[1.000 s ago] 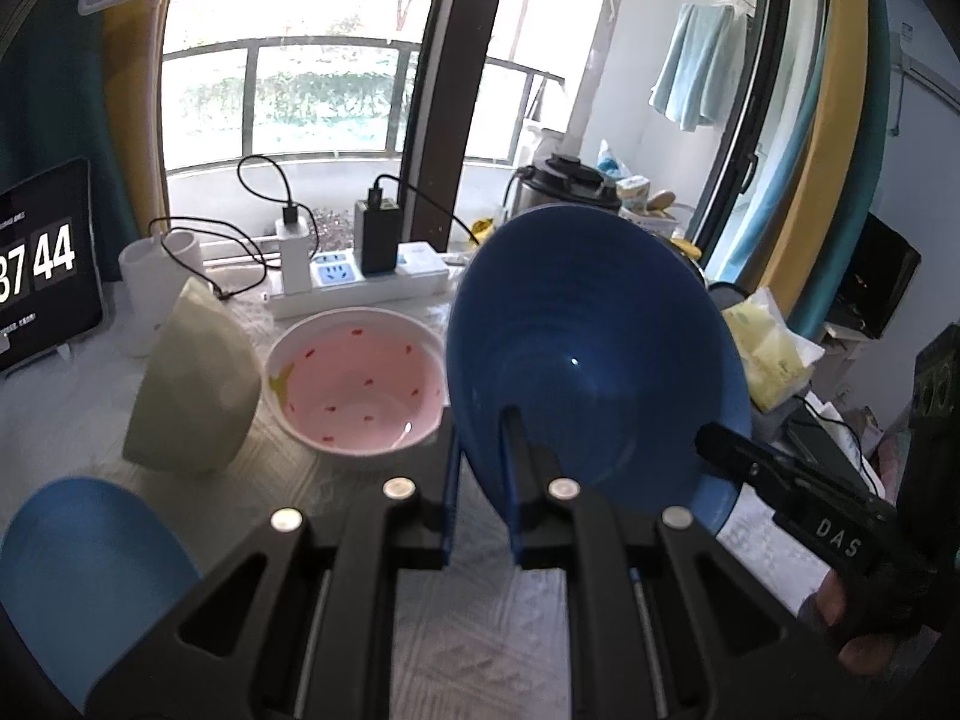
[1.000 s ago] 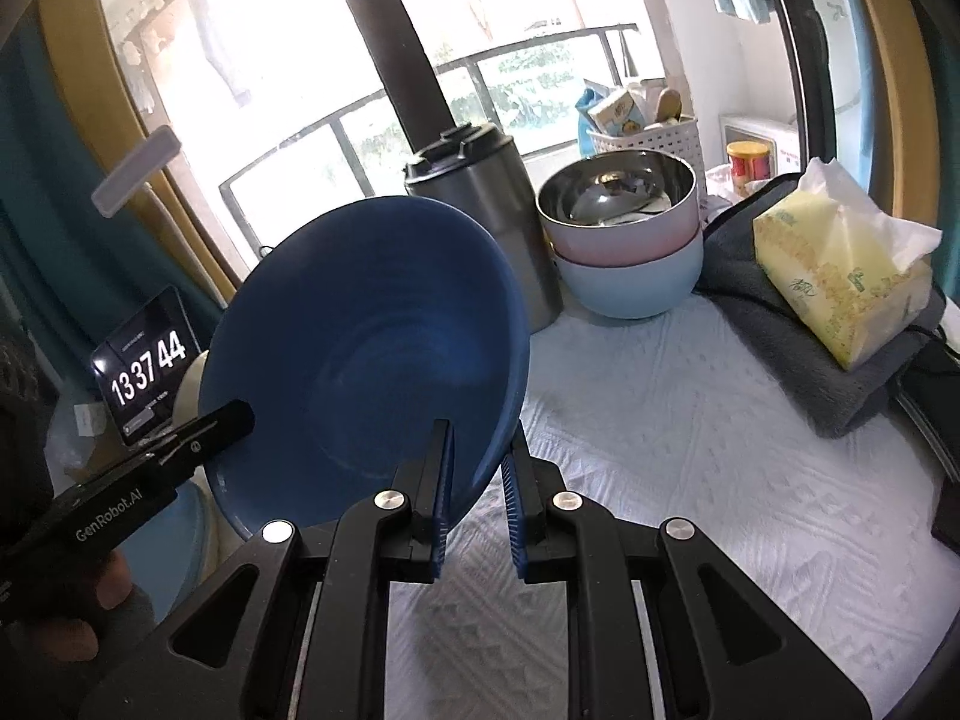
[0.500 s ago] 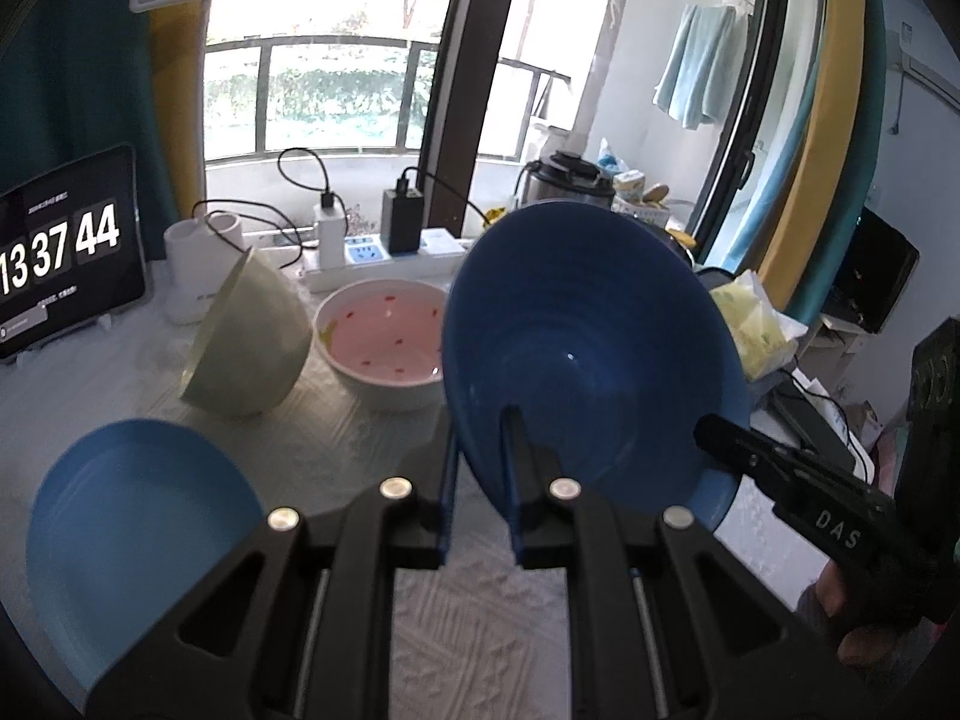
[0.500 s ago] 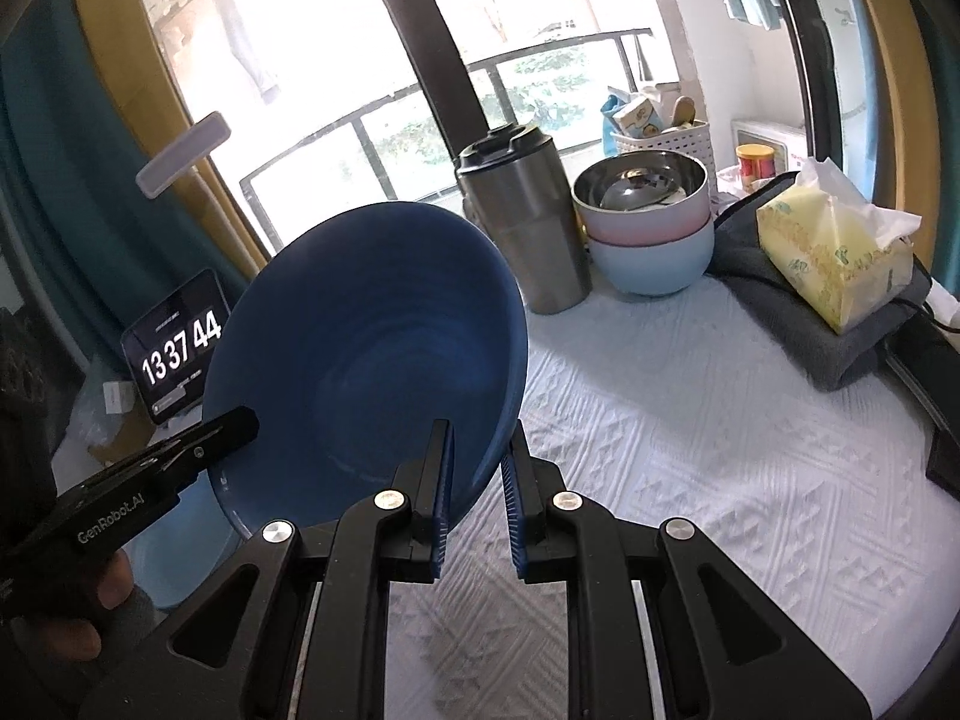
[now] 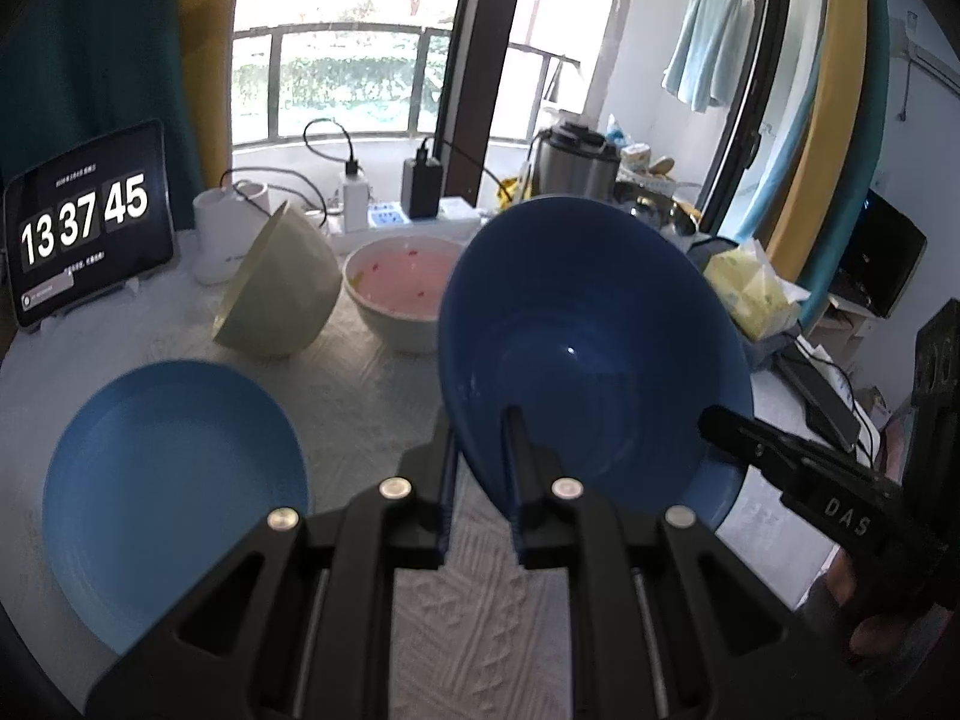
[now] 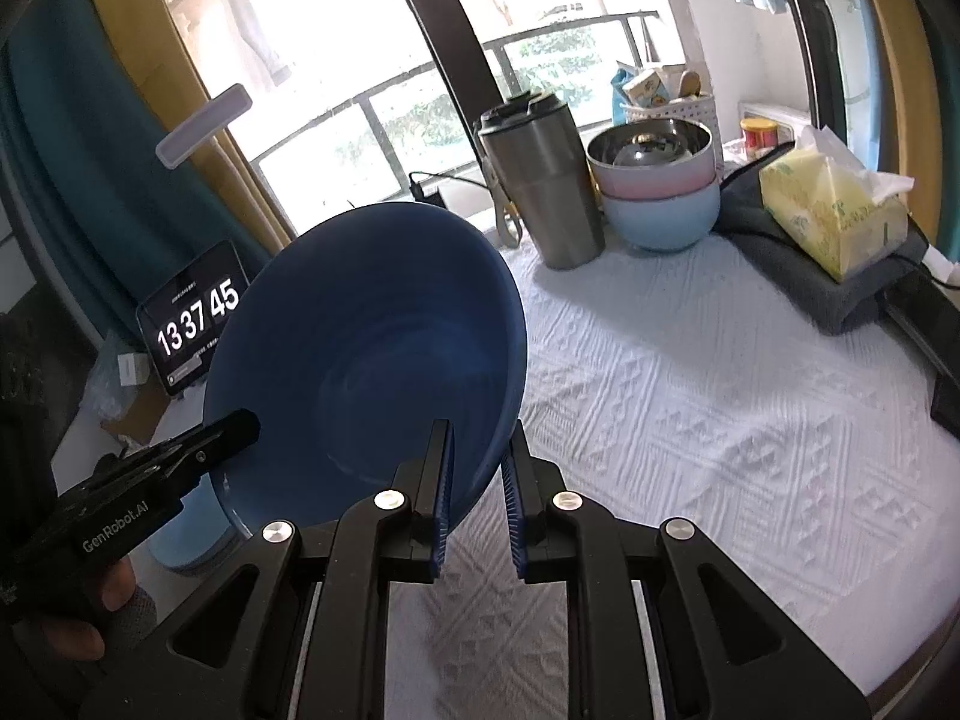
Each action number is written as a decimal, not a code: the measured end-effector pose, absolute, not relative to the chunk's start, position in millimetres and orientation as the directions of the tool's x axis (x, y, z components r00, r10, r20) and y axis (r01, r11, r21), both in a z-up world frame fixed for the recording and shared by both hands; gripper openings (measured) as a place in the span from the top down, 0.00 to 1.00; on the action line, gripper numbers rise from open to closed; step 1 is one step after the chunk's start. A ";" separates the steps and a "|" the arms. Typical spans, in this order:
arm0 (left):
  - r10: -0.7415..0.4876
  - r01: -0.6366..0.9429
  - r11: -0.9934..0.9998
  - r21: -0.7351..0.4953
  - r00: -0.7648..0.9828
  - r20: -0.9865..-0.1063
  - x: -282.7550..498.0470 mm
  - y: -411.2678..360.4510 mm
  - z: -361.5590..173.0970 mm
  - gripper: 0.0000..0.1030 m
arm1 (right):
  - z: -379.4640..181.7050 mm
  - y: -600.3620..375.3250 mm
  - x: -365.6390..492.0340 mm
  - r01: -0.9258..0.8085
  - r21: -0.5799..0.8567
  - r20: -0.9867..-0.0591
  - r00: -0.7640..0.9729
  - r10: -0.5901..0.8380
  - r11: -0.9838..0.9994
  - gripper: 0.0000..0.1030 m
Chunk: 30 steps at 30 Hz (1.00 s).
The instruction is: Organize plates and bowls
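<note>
Sorting judged partly done: two bowls point(image 6: 657, 186) sat nested beyond the right gripper point(image 6: 478, 495). Left of the left gripper point(image 5: 480, 498) lay a blue plate point(image 5: 174, 492); ahead, a green bowl point(image 5: 279, 288) and pink bowl point(image 5: 402, 294), loose. Both grippers were narrowed, each pinching the dark blue bowl point(image 5: 591, 360) rim, bowl held tilted above the table.

The dark blue bowl point(image 5: 594, 354) hides part of the pink-speckled bowl point(image 5: 399, 285) behind it.

Both claws point(image 5: 480, 468) point(image 6: 477, 474) apparently clamped.
</note>
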<state>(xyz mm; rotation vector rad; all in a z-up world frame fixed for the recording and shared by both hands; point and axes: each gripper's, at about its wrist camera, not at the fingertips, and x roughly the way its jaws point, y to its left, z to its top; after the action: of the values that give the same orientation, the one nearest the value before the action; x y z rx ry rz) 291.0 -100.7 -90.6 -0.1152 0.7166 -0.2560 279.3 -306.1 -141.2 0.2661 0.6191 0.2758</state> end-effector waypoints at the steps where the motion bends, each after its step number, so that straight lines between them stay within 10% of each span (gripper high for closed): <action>1: -0.271 0.192 0.963 -0.191 0.718 -0.641 289.4 -100.3 -93.1 0.85 | -142.5 -305.9 277.9 -0.173 0.327 -0.535 0.776 0.333 0.929 0.83; 30: -0.178 0.190 0.980 -0.054 0.732 -0.658 262.0 -103.8 -118.2 0.81 | -163.4 -293.8 266.0 -0.127 0.334 -0.636 0.701 0.323 0.934 0.83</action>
<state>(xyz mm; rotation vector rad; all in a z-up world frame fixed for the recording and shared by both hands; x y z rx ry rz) 262.0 -103.8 -118.2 0.0172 0.7220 -0.2021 266.0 -293.8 -163.3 0.2752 0.7554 0.2541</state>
